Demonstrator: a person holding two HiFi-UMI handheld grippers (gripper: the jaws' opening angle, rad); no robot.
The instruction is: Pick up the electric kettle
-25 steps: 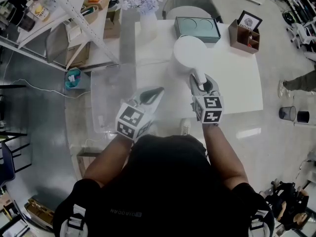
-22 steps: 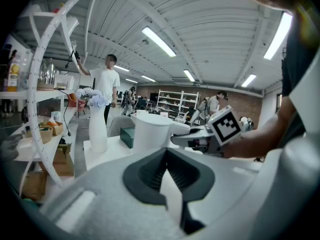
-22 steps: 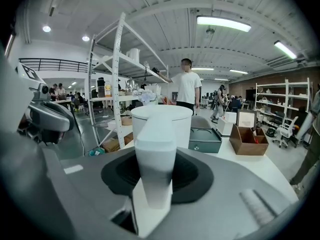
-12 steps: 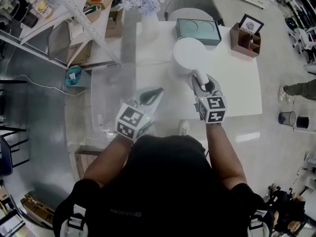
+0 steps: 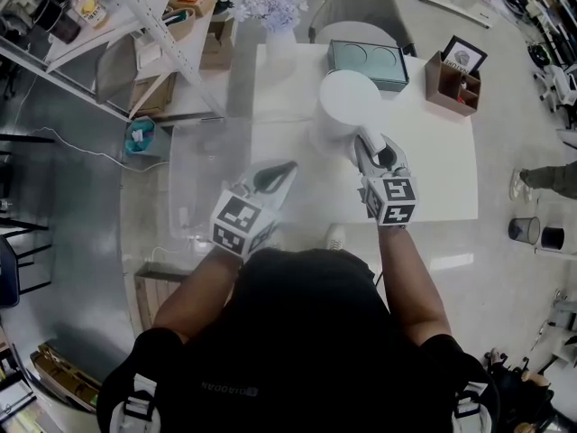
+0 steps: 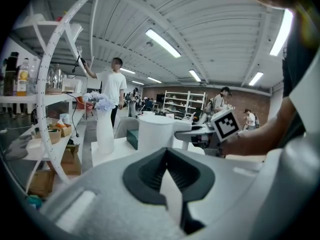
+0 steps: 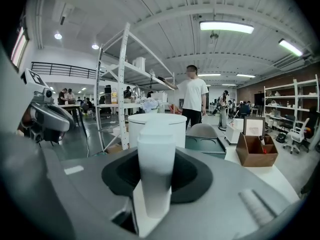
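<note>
1. Jaws of the right gripper (image 5: 368,144) are closed on the handle (image 7: 156,169) of the electric kettle (image 5: 347,97), one jaw on each side of it.
2. The electric kettle stands upright on the white table (image 5: 433,179), near the middle, just in front of a green tray (image 5: 368,61).
3. The left gripper (image 5: 285,170) is over the near left part of the table, well apart from the kettle. Its jaws are together at the tips and hold nothing.
4. The right gripper view shows the handle filling the gap between the jaws, with the round white body right behind it. The head view shows this only from above.
5. The left gripper view shows the kettle from the side, next to a white vase (image 6: 104,131) of flowers.
</note>
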